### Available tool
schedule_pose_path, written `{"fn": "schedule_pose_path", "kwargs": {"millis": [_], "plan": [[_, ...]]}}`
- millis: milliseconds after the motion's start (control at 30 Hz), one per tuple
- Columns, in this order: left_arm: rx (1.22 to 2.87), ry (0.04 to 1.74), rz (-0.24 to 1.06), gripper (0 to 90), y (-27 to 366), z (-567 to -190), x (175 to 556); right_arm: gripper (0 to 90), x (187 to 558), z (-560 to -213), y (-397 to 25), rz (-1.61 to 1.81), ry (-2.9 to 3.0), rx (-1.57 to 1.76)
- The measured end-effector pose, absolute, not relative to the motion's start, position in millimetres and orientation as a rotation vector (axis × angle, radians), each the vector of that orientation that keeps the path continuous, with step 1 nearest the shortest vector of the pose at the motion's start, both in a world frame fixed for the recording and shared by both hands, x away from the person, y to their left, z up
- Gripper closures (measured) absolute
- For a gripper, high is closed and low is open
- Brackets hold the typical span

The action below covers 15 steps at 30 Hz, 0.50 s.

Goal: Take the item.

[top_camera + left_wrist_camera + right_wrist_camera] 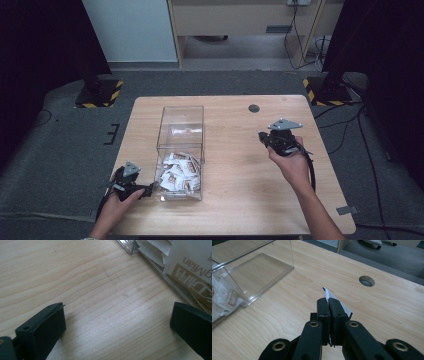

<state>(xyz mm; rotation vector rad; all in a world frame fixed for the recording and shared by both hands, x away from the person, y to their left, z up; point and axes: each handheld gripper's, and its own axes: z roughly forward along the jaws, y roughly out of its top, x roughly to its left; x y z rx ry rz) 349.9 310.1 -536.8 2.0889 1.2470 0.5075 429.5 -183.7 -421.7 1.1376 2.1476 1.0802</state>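
The right gripper view showed the right gripper clenched on a white sachet above the table – apparently carried clear of the clear box – while the left gripper, jaws released, waited beside that box, seemingly to steady it.

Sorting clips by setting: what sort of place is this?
Probably a lab or office recording room: wooden table with a cable hole, hazard-taped stand bases on grey carpet, cables trailing.

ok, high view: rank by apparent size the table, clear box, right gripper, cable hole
1. table
2. clear box, holding white packets
3. right gripper, shut on a packet; raised nearer the camera, so it may look oversized
4. cable hole
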Motion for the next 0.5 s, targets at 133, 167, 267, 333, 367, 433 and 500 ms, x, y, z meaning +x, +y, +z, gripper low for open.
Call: {"fn": "schedule_pose_path", "kwargs": {"millis": [133,167,267,333,367,433,500], "plan": [[2.089,1.247,0.508,0.0,310.1,-536.8,349.9,87.9,434.7,-427.2,-186.8,1.056,2.148,1.149],[2.089,1.247,0.507,0.0,310.1,-536.8,349.9,88.0,436.3,-429.2,-187.6,1.053,2.147,1.155],[2.089,1.247,0.507,0.0,310.1,-536.8,349.9,88.0,441.1,-434.0,-189.6,1.039,2.146,1.170],[2.089,1.247,0.507,0.0,310.1,-536.8,349.9,88.0,444.6,-436.2,-190.9,1.039,2.140,1.175],[2.089,1.247,0.507,0.0,310.1,-536.8,349.9,88.0,445.9,-437.0,-191.2,1.040,2.140,1.180],[2.089,1.247,0.507,0.0,310.1,-536.8,349.9,88.0,448.3,-439.1,-191.1,1.036,2.142,1.188],[2.089,1.247,0.507,0.0,310.1,-536.8,349.9,88.0,450.5,-441.4,-191.4,1.031,2.146,1.185]]}}
